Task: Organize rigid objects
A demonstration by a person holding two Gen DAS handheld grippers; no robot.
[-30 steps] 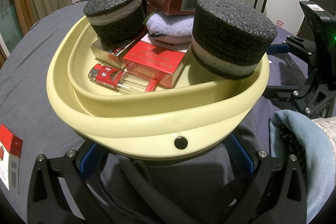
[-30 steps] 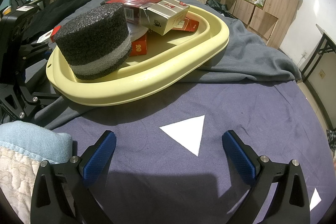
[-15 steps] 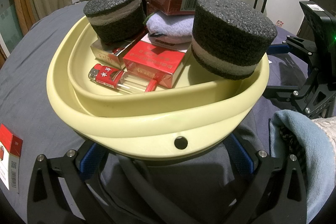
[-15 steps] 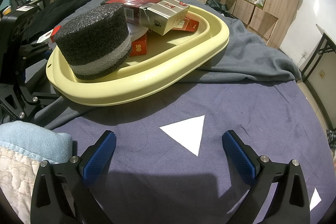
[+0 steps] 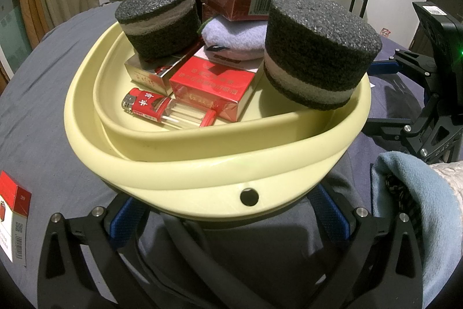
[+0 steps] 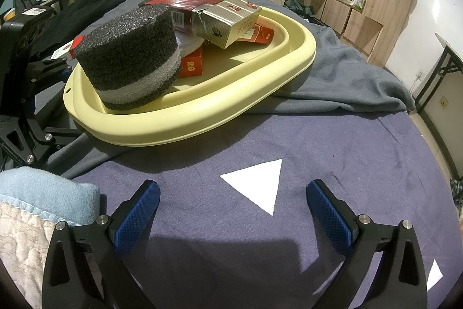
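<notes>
A pale yellow basin (image 5: 202,173) (image 6: 220,106) holds two black foam cylinders (image 5: 315,51) (image 5: 157,19), red cigarette boxes (image 5: 214,83), a gold box (image 5: 147,74), a red lighter (image 5: 144,104) and a lilac cloth (image 5: 234,36). A silver box (image 6: 228,19) lies on top in the right wrist view. My left gripper (image 5: 228,216) is open, its blue pads partly under the basin's near rim. My right gripper (image 6: 231,210) is open and empty over the purple cloth, in front of the basin.
A red and white cigarette box (image 5: 13,213) lies on the cloth at the left. A grey blanket (image 6: 347,77) lies under the basin. White paper triangles (image 6: 257,181) sit on the purple cloth. A blue sleeve (image 5: 413,199) is at the right.
</notes>
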